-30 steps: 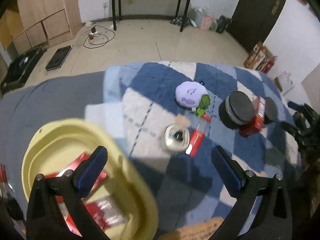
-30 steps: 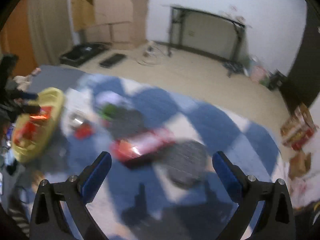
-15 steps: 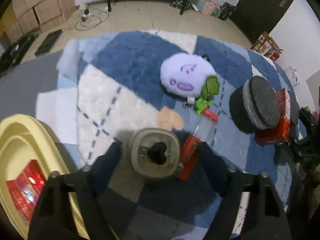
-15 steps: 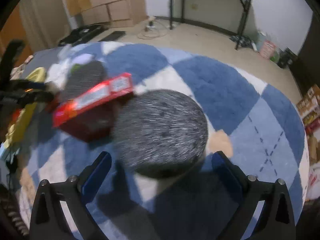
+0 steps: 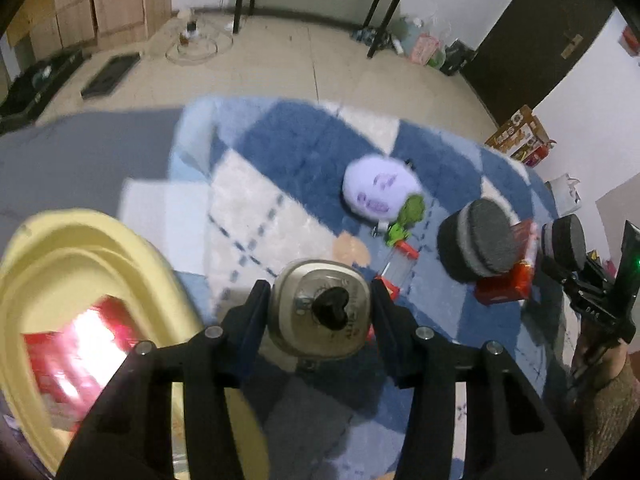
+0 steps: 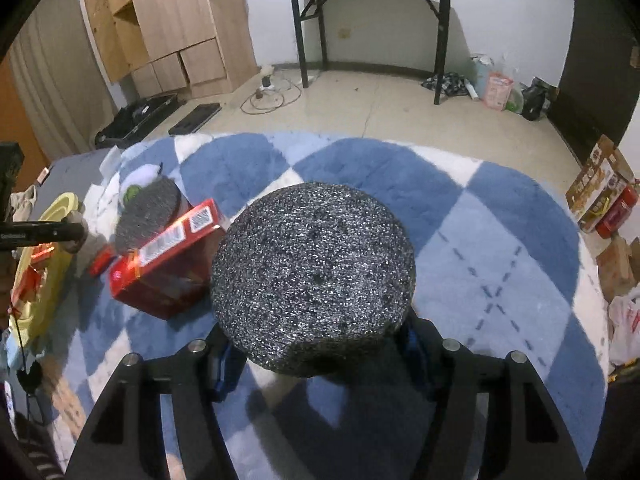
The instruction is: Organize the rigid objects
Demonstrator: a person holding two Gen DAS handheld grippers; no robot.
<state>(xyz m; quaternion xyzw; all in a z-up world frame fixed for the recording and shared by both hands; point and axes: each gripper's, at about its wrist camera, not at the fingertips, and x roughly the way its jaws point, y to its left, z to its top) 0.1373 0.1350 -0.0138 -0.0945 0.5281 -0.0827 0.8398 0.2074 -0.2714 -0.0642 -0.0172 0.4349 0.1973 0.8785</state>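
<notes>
The blue and white checked rug (image 6: 480,240) is the landmark, spread over a surface with a grey cover at its left edge. At the rug's left rim sits the yellow basin (image 5: 132,256), with red packets (image 5: 76,344) inside it. Near the rug's middle lies the dark foam disc (image 6: 314,280), clamped between the fingers of the right tool (image 6: 316,344), which is closed on its sides. Touching that disc on its left stands the red box (image 6: 168,268), and beyond the box, toward the rug's far left, leans a second foam disc (image 6: 148,212). Further toward the rug's far edge lies the pale purple plush (image 5: 380,192) with green leaves (image 5: 408,216). Over the rug's near-left part, beside the basin, the left tool (image 5: 320,312) is closed on the beige squarish container (image 5: 320,316), its lid bearing a black heart-shaped knob. Just right of that container lies a small clear bottle with red cap (image 5: 398,264) on the rug
</notes>
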